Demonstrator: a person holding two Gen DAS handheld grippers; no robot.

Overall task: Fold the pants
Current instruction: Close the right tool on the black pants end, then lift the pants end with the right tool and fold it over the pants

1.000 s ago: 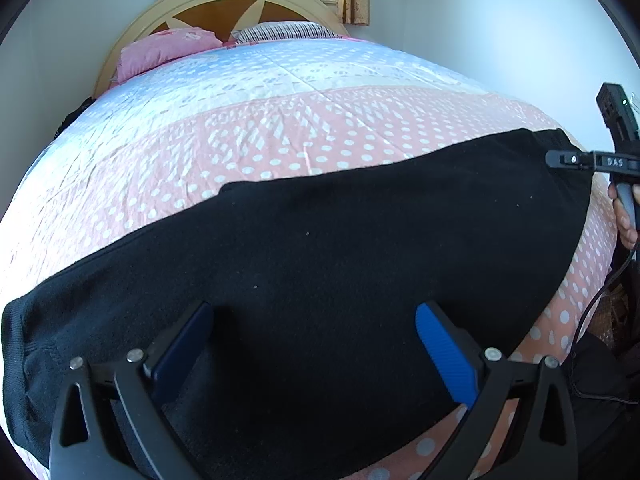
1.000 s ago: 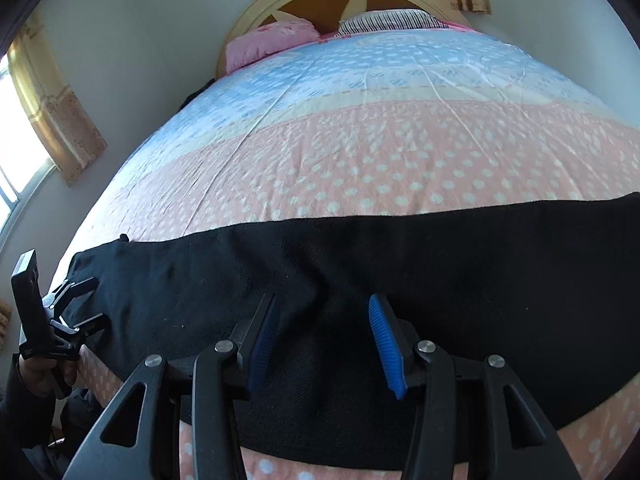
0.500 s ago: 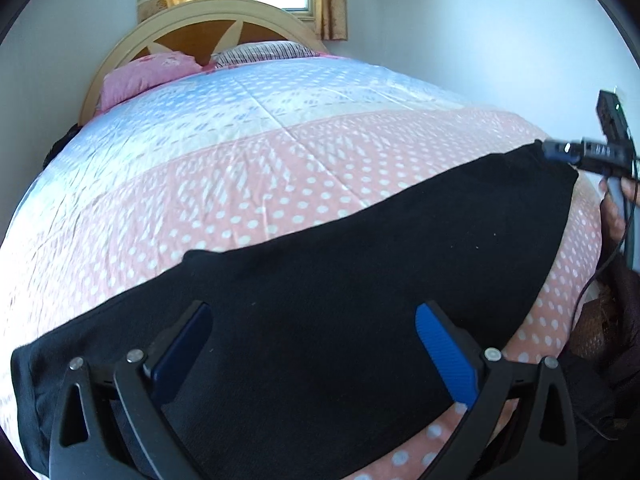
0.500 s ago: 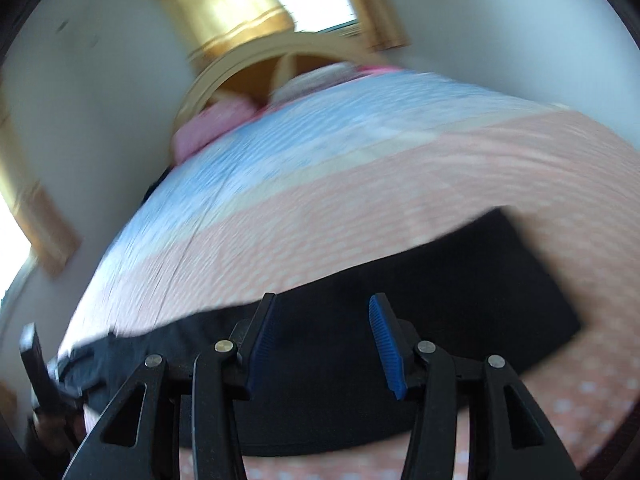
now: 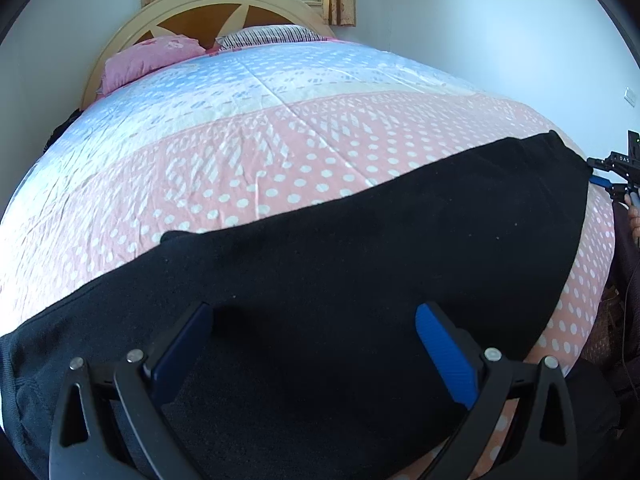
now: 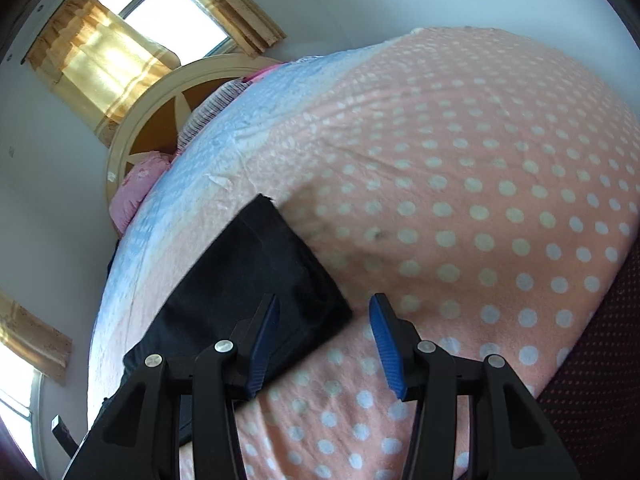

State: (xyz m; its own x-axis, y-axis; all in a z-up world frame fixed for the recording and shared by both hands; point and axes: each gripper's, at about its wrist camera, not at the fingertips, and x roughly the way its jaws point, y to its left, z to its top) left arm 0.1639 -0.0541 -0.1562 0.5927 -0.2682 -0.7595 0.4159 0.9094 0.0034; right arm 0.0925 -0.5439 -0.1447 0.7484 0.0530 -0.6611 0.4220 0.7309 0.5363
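Note:
The black pants (image 5: 320, 280) lie flat across the near part of the bed, stretched from left to right. My left gripper (image 5: 314, 322) is open and empty just above their middle. In the right wrist view the pants' end (image 6: 256, 276) lies on the pink dotted cover. My right gripper (image 6: 323, 322) is open and empty, hovering over the near corner of that end. The right gripper also shows small at the far right of the left wrist view (image 5: 618, 178), at the pants' right edge.
The bed has a pink and blue dotted cover (image 5: 280, 152), a pink pillow (image 5: 152, 56), a striped pillow (image 5: 268, 34) and a rounded headboard (image 5: 208, 8). White walls close in on both sides. Curtained windows (image 6: 120, 52) are behind the headboard.
My right gripper has swung right to the pants' end and tilted, opening wider. My left gripper has stayed open over the middle, shifting only slightly.

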